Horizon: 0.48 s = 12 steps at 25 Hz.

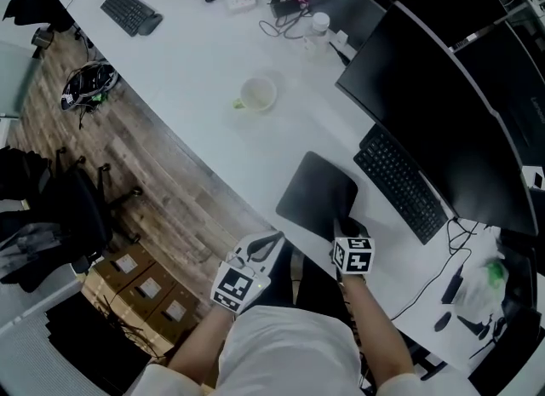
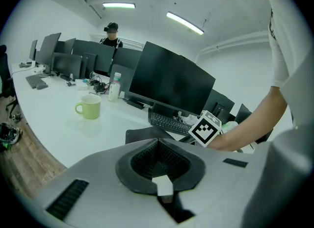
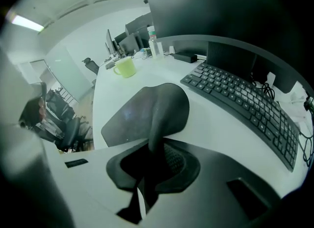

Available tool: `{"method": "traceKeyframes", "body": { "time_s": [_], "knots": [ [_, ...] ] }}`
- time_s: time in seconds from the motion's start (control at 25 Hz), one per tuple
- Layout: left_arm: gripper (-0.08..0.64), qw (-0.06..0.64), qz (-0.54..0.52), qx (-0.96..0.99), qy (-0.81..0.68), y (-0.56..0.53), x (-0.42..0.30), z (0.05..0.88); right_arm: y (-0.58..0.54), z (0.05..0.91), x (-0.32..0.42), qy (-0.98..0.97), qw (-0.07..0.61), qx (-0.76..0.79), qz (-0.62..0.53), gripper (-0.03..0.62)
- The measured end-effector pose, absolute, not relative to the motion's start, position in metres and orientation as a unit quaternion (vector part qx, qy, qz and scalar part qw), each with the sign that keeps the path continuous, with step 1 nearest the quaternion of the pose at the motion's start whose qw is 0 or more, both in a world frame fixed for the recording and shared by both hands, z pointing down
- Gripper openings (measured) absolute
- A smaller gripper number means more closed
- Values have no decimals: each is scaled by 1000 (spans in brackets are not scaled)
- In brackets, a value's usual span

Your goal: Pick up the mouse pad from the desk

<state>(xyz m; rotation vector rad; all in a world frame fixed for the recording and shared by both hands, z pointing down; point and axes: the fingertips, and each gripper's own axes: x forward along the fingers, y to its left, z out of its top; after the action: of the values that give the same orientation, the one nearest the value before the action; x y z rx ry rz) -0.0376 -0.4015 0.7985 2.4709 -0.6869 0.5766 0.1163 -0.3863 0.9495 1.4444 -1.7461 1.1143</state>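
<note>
Pad place: the mouse pad (image 1: 317, 194) lies on the white desk (image 1: 196, 88) by its near edge, just left of the keyboard (image 1: 400, 183).
Right gripper (image 1: 345, 231): clenched on the pad's near edge, which buckles up into a ridge between the jaws.
Left gripper (image 1: 274, 239): jaws together, nothing between them, near-left of the pad.
Handling: likely light, thin and floppy; it should droop from an edge pinch, so a deep bite seems safer.
Around: monitor (image 1: 434, 113) beyond the keyboard; green mug (image 1: 257, 94) far left, well apart.
In the way: nothing rests on the pad; only the keyboard is close.
</note>
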Motion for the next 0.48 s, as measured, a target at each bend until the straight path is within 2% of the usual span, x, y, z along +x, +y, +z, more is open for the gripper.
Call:
{"method": "traceKeyframes", "body": {
  "time_s": [0.48],
  "knots": [
    [17,227,181,929,-231,-383,-51,747,-381,864,99,-692,278,555,368,42]
  ]
}}
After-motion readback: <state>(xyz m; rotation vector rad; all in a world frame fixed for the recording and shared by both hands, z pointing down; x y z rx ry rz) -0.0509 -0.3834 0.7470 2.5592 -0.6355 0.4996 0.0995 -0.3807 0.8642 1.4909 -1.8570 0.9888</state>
